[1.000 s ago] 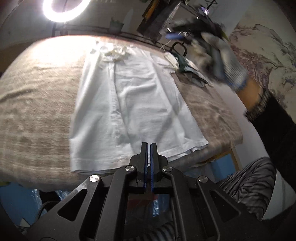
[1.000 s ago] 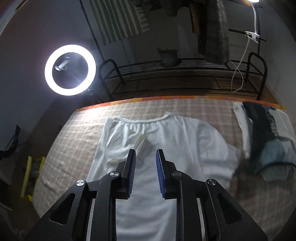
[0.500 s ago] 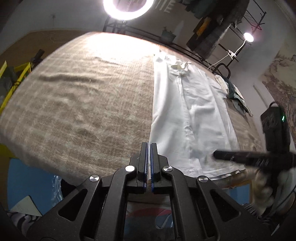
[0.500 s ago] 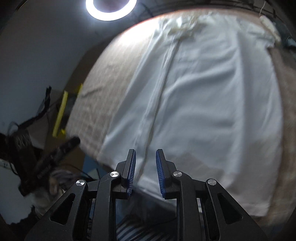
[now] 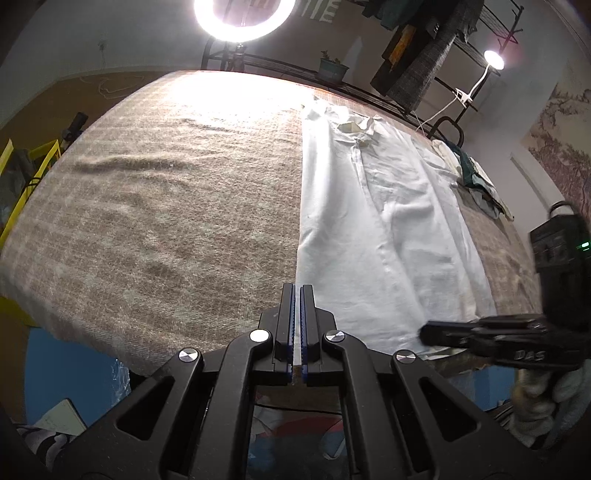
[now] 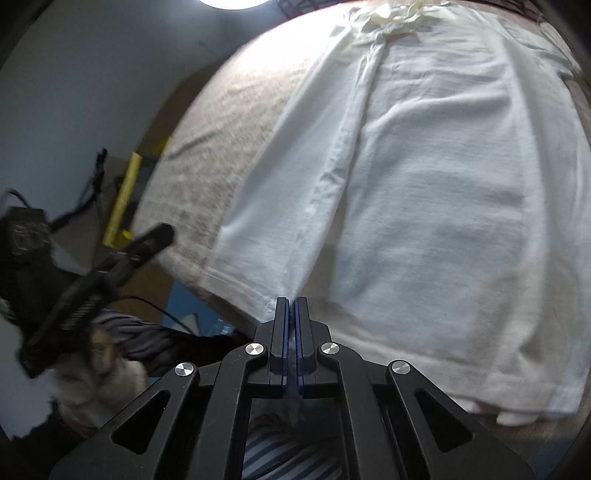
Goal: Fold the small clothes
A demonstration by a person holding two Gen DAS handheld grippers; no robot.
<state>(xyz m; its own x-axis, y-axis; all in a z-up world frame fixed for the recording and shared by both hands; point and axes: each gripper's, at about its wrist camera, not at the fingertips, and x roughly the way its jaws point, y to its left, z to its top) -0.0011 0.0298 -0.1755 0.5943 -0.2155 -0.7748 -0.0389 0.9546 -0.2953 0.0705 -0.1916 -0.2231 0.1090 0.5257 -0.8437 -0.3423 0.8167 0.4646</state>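
Observation:
A white shirt [image 5: 373,221] lies flat on the brown plaid blanket [image 5: 166,206], folded lengthwise, collar at the far end; it fills the right wrist view [image 6: 424,177]. My left gripper [image 5: 296,295] is shut and empty, above the blanket's near edge just left of the shirt's hem. My right gripper [image 6: 291,306] has its jaws closed at the shirt's near hem by the fold line; cloth may be pinched between them, I cannot tell. The right gripper shows in the left wrist view [image 5: 495,339], the left gripper in the right wrist view [image 6: 107,273].
A small pile of folded clothes [image 5: 476,181] lies on the blanket right of the shirt. A ring light [image 5: 243,18] and a metal rack [image 5: 369,88] stand behind the table. Yellow frame parts [image 5: 29,177] stand left of the table.
My right gripper has closed its jaws and come down to the shirt's near hem. My left gripper has swung left and stays shut.

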